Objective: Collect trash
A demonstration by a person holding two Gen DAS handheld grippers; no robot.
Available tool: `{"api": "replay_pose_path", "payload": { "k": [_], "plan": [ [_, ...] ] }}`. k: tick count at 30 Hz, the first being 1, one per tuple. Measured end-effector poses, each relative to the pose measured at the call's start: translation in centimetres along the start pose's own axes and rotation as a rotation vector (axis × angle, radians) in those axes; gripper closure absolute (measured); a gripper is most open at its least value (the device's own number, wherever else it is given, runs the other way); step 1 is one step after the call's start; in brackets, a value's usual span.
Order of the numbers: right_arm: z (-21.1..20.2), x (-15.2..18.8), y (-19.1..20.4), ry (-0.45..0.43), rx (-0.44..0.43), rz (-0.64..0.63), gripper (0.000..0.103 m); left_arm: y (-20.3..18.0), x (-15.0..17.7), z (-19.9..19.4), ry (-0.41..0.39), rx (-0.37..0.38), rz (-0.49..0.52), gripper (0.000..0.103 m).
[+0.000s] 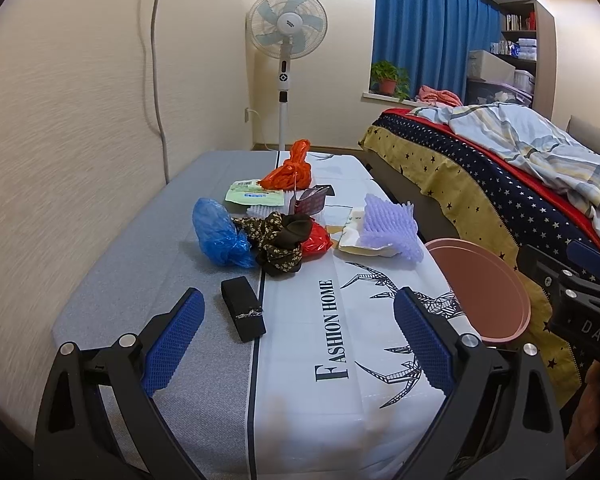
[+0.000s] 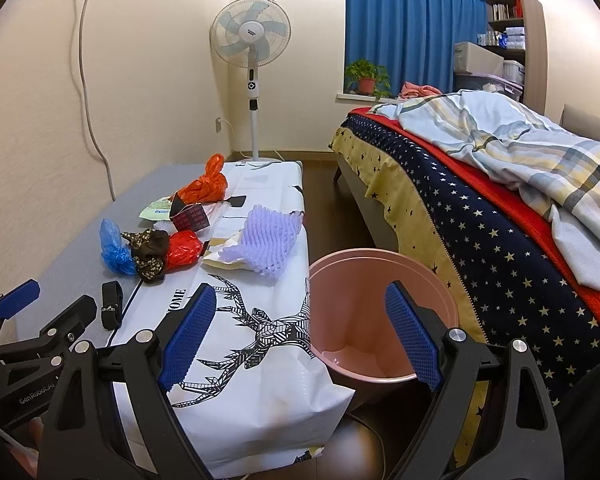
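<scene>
Trash lies in a loose heap on the low table: a blue plastic bag (image 1: 220, 236), an orange bag (image 1: 290, 172), a red bag (image 1: 318, 240), purple foam netting (image 1: 388, 226) on a torn paper wrapper (image 1: 352, 236), and a green-white packet (image 1: 254, 196). A pink bin (image 2: 360, 312) stands on the floor between table and bed, and nothing shows inside it. My left gripper (image 1: 298, 294) is open over the near table end, well short of the heap. My right gripper (image 2: 300, 288) is open, one finger over the table edge and the other over the bin.
A floral cloth bundle (image 1: 280, 244) and a black strap (image 1: 244, 314) also lie on the table (image 1: 140, 280). A bed (image 2: 480, 240) with a star-print cover stands to the right. At the back are a standing fan (image 2: 252, 40) and blue curtains.
</scene>
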State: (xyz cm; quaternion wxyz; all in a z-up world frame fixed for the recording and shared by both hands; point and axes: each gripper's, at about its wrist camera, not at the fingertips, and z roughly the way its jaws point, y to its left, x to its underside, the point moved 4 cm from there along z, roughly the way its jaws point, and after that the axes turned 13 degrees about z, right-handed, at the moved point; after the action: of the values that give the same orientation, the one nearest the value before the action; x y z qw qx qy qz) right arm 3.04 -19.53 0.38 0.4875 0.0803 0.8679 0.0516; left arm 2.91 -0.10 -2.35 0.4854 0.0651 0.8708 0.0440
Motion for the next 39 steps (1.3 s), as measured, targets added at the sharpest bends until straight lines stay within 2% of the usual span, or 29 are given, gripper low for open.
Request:
{"api": "replay_pose_path", "payload": {
  "k": [24,30,32,35,39],
  "plan": [
    [-0.1,-0.1,0.1,0.002,-0.004,0.008,0.018,0.2,0.0,0.0,0.002,-0.007,-0.007,0.011],
    [0.9,-0.4,-0.1,0.045,-0.04,0.051,0.035,1.6,0.4,1.1,0.032,-0.032,-0.06,0.02],
    [1.4,-0.5,0.0,0.058,-0.054,0.058,0.047,2.1,0.6,2.0,0.054,-0.044,-0.08,0.024],
    [2.7,-1.0,0.5,0.089,-0.082,0.069,0.06,2.4,0.9,3.4,0.083,-0.055,-0.095,0.03],
    [5.1,-2.4,1.2,0.109,-0.106,0.09,0.063,2.3,1.3,5.6,0.122,-0.067,-0.086,0.035]
  ]
}}
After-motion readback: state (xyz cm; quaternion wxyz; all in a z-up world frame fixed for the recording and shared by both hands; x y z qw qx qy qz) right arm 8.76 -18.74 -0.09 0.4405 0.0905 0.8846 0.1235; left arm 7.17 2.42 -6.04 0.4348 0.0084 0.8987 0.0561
